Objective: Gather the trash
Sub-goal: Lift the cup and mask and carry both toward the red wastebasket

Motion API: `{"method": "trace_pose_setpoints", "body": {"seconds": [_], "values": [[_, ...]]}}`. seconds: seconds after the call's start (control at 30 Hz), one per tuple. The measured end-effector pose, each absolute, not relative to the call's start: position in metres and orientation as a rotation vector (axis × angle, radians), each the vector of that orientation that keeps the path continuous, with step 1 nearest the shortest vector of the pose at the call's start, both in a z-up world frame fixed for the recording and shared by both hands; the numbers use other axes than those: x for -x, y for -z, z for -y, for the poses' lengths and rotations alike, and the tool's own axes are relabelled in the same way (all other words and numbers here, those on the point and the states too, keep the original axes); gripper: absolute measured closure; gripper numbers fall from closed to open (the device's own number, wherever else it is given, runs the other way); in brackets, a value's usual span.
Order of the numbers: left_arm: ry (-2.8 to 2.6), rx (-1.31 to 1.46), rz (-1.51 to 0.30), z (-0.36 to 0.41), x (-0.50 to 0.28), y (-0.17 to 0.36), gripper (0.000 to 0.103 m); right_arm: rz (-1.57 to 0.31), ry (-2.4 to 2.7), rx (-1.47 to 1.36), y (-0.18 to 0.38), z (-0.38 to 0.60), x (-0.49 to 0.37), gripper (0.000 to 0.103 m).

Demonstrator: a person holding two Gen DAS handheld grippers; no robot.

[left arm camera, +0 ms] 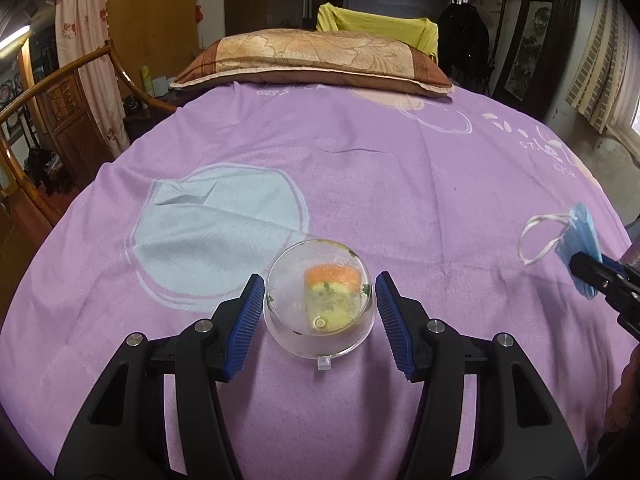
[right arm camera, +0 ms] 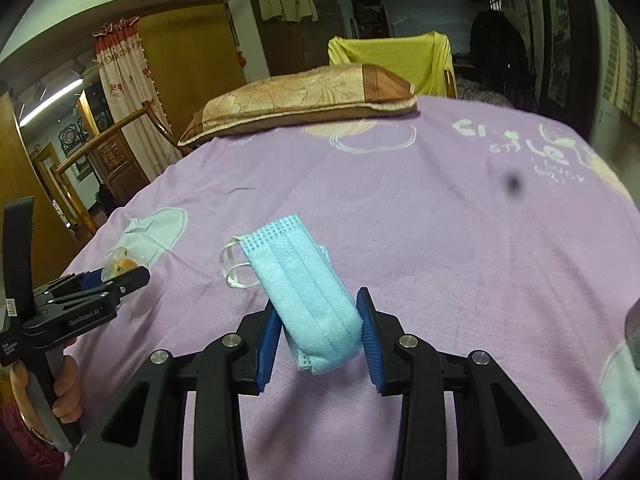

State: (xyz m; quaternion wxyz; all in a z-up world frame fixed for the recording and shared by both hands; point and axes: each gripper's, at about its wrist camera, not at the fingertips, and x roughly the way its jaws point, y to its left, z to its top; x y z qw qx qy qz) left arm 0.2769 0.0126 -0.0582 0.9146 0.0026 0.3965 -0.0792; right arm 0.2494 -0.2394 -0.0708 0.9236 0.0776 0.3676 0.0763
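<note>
Trash sits in both grips: low in the left wrist frame, the left hand-held gripper (left arm camera: 320, 320) has its blue pads pressed on either side of a clear plastic cup (left arm camera: 320, 304) with orange and yellow food remains inside, above the purple bedsheet (left arm camera: 360, 168). Low in the right wrist frame, the right hand-held gripper (right arm camera: 318, 338) is clamped on a folded blue face mask (right arm camera: 304, 288), white ear loops hanging at its left. Farther off, a brown patterned pillow (left arm camera: 312, 60) lies at the bed's far end.

Light-blue mask (right arm camera: 308, 292), purple sheet (left arm camera: 400, 184) with pale, possibly floral, prints.
</note>
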Motion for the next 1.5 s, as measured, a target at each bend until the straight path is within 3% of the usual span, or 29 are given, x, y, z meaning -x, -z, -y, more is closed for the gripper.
{"method": "trace_pose_setpoints", "body": {"seconds": [0.27, 1.5], "values": [[0.186, 0.019, -0.806, -0.012, -0.248, 0.048, 0.046, -0.691, -0.157, -0.203, 0.046, 0.258, -0.215, 0.066], [0.298, -0.062, -0.382, 0.034, -0.022, -0.136, 0.046, -0.284, -0.208, -0.215, -0.091, 0.313, 0.029, 0.066]]}}
